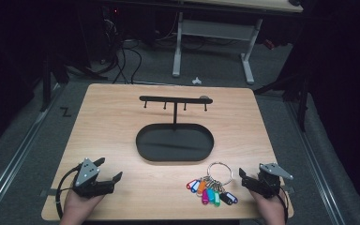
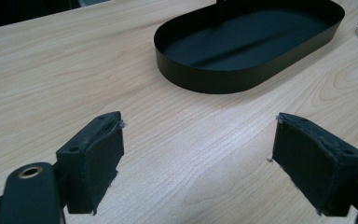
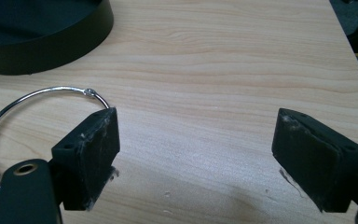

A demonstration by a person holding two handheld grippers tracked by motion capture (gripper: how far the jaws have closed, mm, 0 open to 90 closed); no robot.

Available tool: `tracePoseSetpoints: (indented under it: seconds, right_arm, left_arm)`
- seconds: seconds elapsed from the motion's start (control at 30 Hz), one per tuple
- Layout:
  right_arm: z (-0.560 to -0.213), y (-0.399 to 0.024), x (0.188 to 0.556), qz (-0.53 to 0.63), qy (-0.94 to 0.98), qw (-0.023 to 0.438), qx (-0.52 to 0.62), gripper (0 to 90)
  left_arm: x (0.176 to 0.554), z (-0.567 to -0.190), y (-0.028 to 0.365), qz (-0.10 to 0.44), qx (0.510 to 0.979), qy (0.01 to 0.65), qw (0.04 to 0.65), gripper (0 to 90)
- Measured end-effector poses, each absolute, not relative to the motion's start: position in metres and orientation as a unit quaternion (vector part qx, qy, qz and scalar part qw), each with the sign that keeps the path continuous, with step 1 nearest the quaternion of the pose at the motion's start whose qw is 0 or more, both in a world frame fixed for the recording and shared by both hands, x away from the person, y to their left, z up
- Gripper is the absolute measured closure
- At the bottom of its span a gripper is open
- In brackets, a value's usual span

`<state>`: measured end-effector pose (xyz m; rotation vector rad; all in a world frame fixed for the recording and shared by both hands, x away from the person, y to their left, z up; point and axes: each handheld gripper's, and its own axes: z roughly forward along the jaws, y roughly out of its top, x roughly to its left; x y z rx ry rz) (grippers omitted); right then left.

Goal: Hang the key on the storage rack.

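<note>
From the high view, the left gripper [image 1: 109,169] and right gripper [image 1: 242,177] rest spread at the wooden table's [image 1: 108,122] near edge, coloured key tags [image 1: 211,192] on a metal ring [image 1: 219,172] lying just beside the right one. A hook bar [image 1: 175,99] rises over the black oval tray [image 1: 175,142].

The left gripper view has wide jaws over bare wood, facing the tray's wall [image 2: 205,77].

The right gripper view shows the ring's arc [image 3: 51,93] touching the left jaw's tip.

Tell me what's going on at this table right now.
A person holds a gripper in each hand at the near edge of a wooden table. The left gripper and the right gripper are both open and hold nothing. A key ring with coloured tags lies beside the right one, untouched. A black stand with hooks rises from an oval tray.
</note>
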<state>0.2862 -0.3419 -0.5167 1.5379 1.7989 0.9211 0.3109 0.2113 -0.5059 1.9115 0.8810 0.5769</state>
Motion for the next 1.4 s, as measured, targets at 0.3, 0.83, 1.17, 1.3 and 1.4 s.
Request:
tracePoseSetpoints:
  seconds: [0.3,0.83,1.17,1.3,1.4]
  right_arm:
    - [-0.515,-0.341,0.283,0.337,0.678,0.305,0.578,15.3]
    - [-0.512,-0.338,0.283,0.334,0.692,0.308,0.562,15.7]
    - [-0.502,-0.331,0.285,0.315,0.726,0.281,0.543,21.1]
    - [-0.5,-0.329,0.286,0.317,0.729,0.273,0.543,21.6]
    - [-0.5,-0.328,0.287,0.316,0.73,0.259,0.548,22.2]
  left_arm:
    - [0.314,-0.505,0.207,0.234,0.776,0.351,0.468,16.3]
    - [0.313,-0.505,0.209,0.233,0.778,0.35,0.468,16.3]
    - [0.312,-0.505,0.209,0.23,0.779,0.35,0.466,16.3]
    - [0.313,-0.506,0.209,0.228,0.781,0.349,0.465,16.3]
    - [0.312,-0.506,0.209,0.227,0.781,0.35,0.466,16.3]
